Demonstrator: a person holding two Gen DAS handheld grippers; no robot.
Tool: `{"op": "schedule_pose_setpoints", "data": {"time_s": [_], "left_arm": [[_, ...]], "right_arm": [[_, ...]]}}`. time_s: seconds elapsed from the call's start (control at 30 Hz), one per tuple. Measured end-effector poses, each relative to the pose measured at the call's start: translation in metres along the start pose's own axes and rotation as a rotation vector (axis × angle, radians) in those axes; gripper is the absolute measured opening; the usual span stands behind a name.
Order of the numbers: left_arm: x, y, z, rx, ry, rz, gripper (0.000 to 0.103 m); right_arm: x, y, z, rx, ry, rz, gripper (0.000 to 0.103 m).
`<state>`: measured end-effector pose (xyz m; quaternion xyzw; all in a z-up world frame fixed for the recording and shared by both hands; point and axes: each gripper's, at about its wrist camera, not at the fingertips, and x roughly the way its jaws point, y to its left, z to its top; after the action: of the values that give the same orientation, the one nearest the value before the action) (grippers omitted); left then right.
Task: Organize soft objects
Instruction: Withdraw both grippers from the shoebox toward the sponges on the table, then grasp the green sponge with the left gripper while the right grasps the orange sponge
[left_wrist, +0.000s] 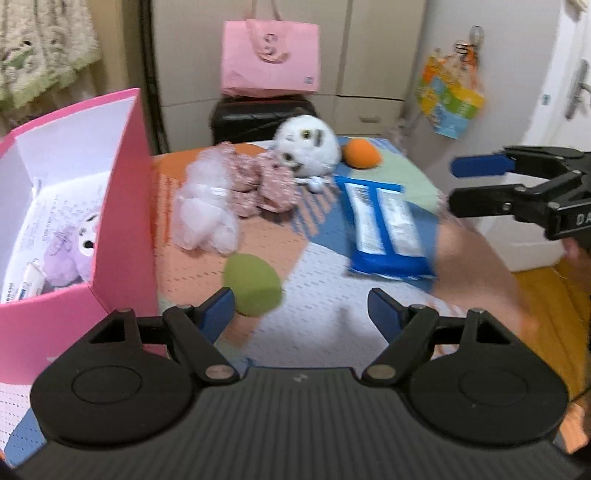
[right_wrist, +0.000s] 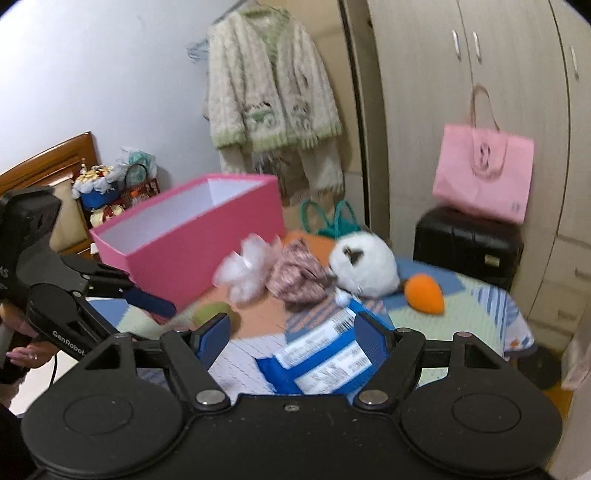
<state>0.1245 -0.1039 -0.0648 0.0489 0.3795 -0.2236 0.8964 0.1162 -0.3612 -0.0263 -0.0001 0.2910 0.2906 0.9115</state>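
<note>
On the patterned tablecloth (left_wrist: 317, 266) lie a green ball (left_wrist: 253, 286), a white fluffy toy (left_wrist: 205, 206), a pink floral cloth bundle (left_wrist: 258, 184), a round white plush (left_wrist: 306, 146), an orange ball (left_wrist: 362, 155) and blue tissue packs (left_wrist: 388, 229). A pink box (left_wrist: 122, 206) at the left holds a purple plush (left_wrist: 70, 254). My left gripper (left_wrist: 301, 310) is open and empty, with the green ball just past its left finger. My right gripper (right_wrist: 291, 332) is open above the blue tissue packs (right_wrist: 325, 362), gripping nothing. It also shows at the right of the left wrist view (left_wrist: 456, 184).
A pink paper bag (left_wrist: 269, 55) rests on a black suitcase (left_wrist: 255, 118) behind the table, in front of wardrobe doors (right_wrist: 461, 92). A knitted cardigan (right_wrist: 269, 85) hangs on the wall. A white pack (left_wrist: 22, 288) lies in the box. The table's right edge (right_wrist: 521, 332) drops to the floor.
</note>
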Motion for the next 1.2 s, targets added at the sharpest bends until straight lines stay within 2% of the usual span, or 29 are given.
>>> {"op": "schedule_pose_setpoints", "data": {"time_s": [0.17, 0.33, 0.53, 0.63, 0.73, 0.83, 0.9, 0.97, 1.07, 1.2], "left_arm": [[0.016, 0.003, -0.003, -0.022, -0.010, 0.033, 0.074], [0.028, -0.003, -0.007, -0.011, -0.064, 0.111, 0.072], [0.040, -0.001, -0.012, -0.048, -0.106, 0.172, 0.068], [0.044, -0.004, -0.014, -0.060, -0.121, 0.227, 0.067], [0.048, -0.001, -0.013, -0.096, -0.107, 0.214, 0.067], [0.052, -0.002, -0.012, -0.090, -0.112, 0.237, 0.060], [0.054, -0.003, -0.011, -0.073, -0.117, 0.261, 0.045], [0.056, -0.001, -0.009, -0.060, -0.119, 0.284, 0.038], [0.056, 0.002, -0.008, -0.067, -0.119, 0.276, 0.038], [0.055, 0.005, -0.010, -0.093, -0.127, 0.263, 0.038]], "right_arm": [[0.016, -0.027, -0.006, 0.071, 0.013, -0.028, 0.078], [0.030, -0.053, -0.004, 0.126, 0.000, -0.097, 0.078], [0.053, -0.082, -0.004, 0.208, -0.019, -0.142, 0.078], [0.066, -0.090, -0.004, 0.221, -0.017, -0.134, 0.078], [0.079, -0.096, -0.002, 0.217, -0.018, -0.135, 0.078], [0.095, -0.108, 0.002, 0.259, -0.010, -0.120, 0.078], [0.108, -0.116, 0.004, 0.282, 0.007, -0.121, 0.079], [0.119, -0.125, 0.006, 0.318, 0.037, -0.121, 0.082], [0.126, -0.135, 0.005, 0.352, 0.047, -0.122, 0.083], [0.130, -0.137, 0.006, 0.326, 0.046, -0.119, 0.083]]}}
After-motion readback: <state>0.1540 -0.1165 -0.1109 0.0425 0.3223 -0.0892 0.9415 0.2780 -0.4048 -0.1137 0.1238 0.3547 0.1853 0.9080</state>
